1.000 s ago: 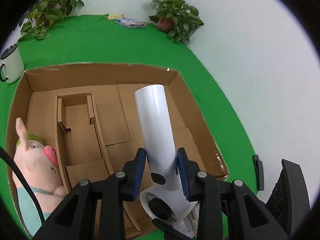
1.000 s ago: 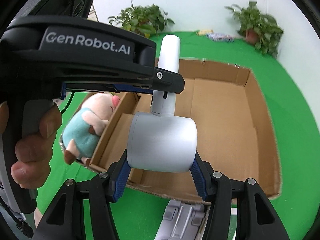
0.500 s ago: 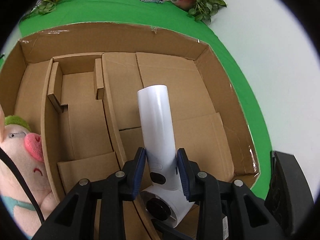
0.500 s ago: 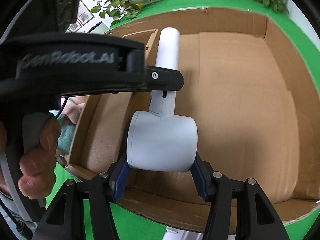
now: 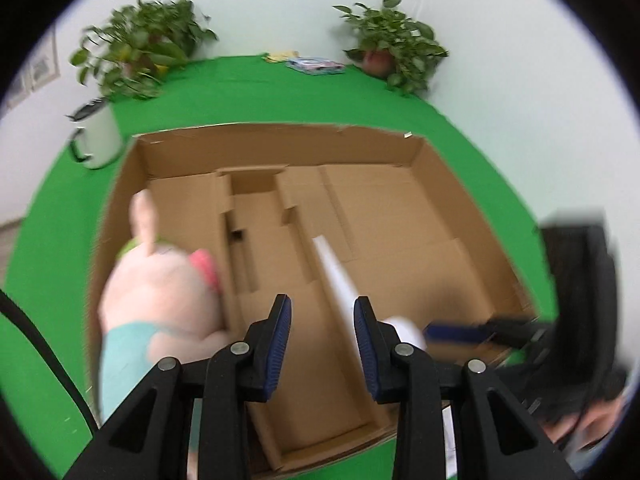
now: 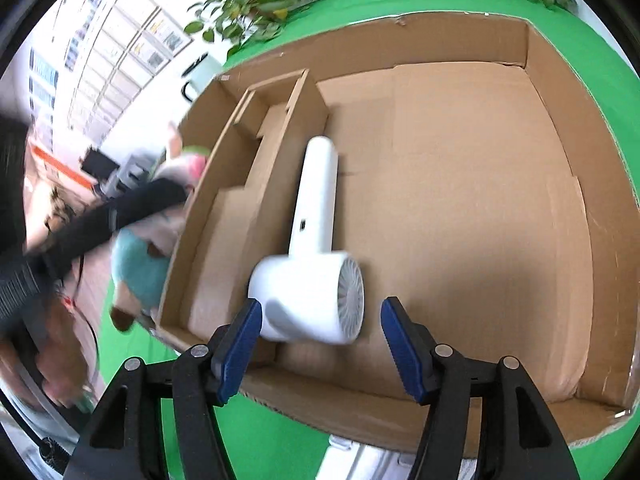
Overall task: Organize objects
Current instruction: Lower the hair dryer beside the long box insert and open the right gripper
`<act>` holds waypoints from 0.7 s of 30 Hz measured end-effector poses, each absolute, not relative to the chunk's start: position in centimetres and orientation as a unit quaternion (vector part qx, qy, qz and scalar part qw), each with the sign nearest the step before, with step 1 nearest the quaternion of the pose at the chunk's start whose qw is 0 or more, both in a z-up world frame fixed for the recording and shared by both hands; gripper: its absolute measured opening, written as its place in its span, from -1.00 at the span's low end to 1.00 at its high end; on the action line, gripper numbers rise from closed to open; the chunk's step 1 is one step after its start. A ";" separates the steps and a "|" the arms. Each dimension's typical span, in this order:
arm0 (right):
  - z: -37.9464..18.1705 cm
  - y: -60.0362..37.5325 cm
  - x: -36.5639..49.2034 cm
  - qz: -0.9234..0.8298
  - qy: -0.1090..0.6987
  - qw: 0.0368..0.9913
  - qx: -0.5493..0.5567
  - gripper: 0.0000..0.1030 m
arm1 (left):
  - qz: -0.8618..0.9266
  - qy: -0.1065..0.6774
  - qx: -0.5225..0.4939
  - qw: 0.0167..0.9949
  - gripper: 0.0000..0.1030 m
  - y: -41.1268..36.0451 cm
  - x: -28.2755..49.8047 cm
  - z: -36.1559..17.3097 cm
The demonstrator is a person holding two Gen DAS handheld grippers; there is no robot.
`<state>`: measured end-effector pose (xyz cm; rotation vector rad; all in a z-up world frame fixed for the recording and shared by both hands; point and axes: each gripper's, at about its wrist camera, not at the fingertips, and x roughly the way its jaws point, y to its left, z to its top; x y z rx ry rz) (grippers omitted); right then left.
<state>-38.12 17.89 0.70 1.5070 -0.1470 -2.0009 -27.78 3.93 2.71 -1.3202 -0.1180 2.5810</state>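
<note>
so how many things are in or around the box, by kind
hair dryer: 1
plush pig: 1
cardboard box: 1
mug: 1
potted plants: 2
total: 6

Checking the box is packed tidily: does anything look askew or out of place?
The plush pig hangs over the cardboard box's left wall rather than sitting in a compartment. The white hair dryer lies flat in the big section, nothing odd there.

Green table (image 5: 260, 96) bears cardboard box (image 5: 472, 200), mug (image 5: 98, 138), two plants (image 5: 144, 56).
</note>
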 end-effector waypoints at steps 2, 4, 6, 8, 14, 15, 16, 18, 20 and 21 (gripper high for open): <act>0.8 17.6 -38.3 -0.759 -0.067 0.309 0.569 0.18 | 0.879 -0.038 -0.466 0.094 -0.39 3.1 -27.0 1.2; 0.1 17.2 -38.5 -0.762 -0.063 0.296 0.573 0.05 | 0.869 -0.051 -0.483 0.091 -0.40 2.7 -26.5 -0.2; -0.9 17.1 -37.9 -0.753 -0.073 0.295 0.584 0.02 | 0.868 -0.050 -0.483 0.101 -0.40 2.6 -25.7 -1.0; -1.0 17.3 -36.7 -0.745 -0.080 0.302 0.589 -0.01 | 0.868 -0.036 -0.486 0.100 -0.39 3.1 -25.1 -1.3; -1.7 16.9 -35.3 -0.741 -0.081 0.306 0.592 -0.02 | 0.867 -0.036 -0.489 0.096 -0.40 3.6 -25.0 -1.7; -1.7 16.8 -35.1 -0.741 -0.079 0.307 0.591 -0.01 | 0.866 -0.037 -0.489 0.097 -0.40 3.7 -24.9 -1.8; -1.7 16.6 -35.0 -0.742 -0.077 0.308 0.590 -0.01 | 0.866 -0.036 -0.489 0.097 -0.40 3.9 -24.8 -1.8; -2.4 16.1 -34.7 -0.750 -0.070 0.306 0.582 0.01 | 0.869 -0.034 -0.486 0.093 -0.39 4.0 -24.7 -1.9; -1.5 16.9 -33.7 -0.772 -0.055 0.292 0.561 0.25 | 0.875 -0.033 -0.476 0.086 -0.39 3.9 -24.2 -1.5; -0.7 17.9 -32.6 -0.790 -0.044 0.281 0.543 0.49 | 0.878 -0.033 -0.471 0.083 -0.39 4.0 -23.8 -1.2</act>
